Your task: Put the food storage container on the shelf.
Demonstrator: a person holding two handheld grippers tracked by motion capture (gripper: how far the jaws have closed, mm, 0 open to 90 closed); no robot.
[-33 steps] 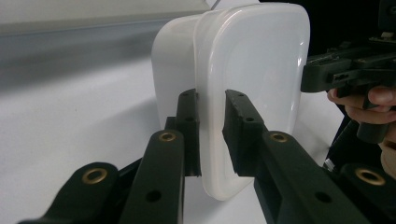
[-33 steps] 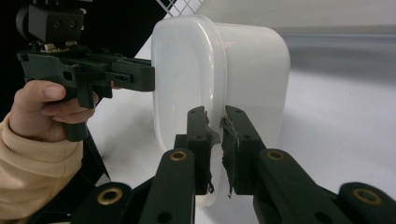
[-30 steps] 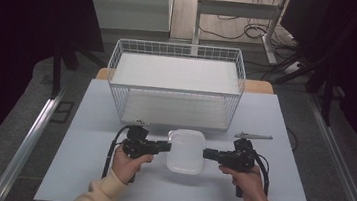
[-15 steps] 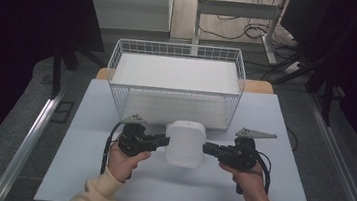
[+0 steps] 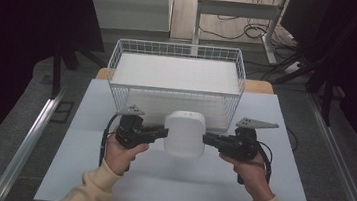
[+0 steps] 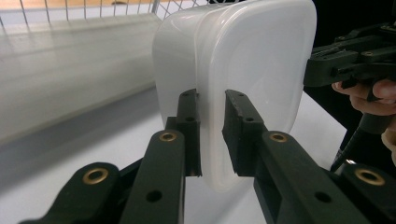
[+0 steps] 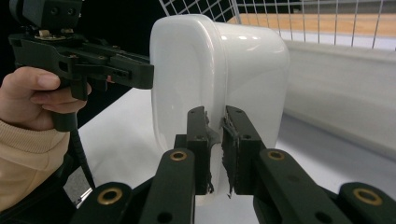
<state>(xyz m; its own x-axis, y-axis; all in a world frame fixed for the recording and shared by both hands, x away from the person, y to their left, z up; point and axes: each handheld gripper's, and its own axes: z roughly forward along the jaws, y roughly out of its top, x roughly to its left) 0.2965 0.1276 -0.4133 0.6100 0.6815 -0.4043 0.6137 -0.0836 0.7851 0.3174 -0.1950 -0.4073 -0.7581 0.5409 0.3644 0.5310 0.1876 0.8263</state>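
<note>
Pale desk in a dim room, bearing one white wire basket at its far edge and one white lidded plastic container held tilted just in front of it, above the desktop. Pinched on opposite rims by two tools: left hand-held gripper and right hand-held gripper, each clenched on the container. Likely risks: slipping from such thin rim grips, or knocking the basket's near wall if lifted unevenly.

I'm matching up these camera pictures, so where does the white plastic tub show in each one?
High view: white tub at centre, in front of the wire basket.
Left gripper view: tub upper centre, its rim between the jaws.
Right gripper view: tub centre, rim between the jaws.
Shared landmark: the wire basket.
</note>
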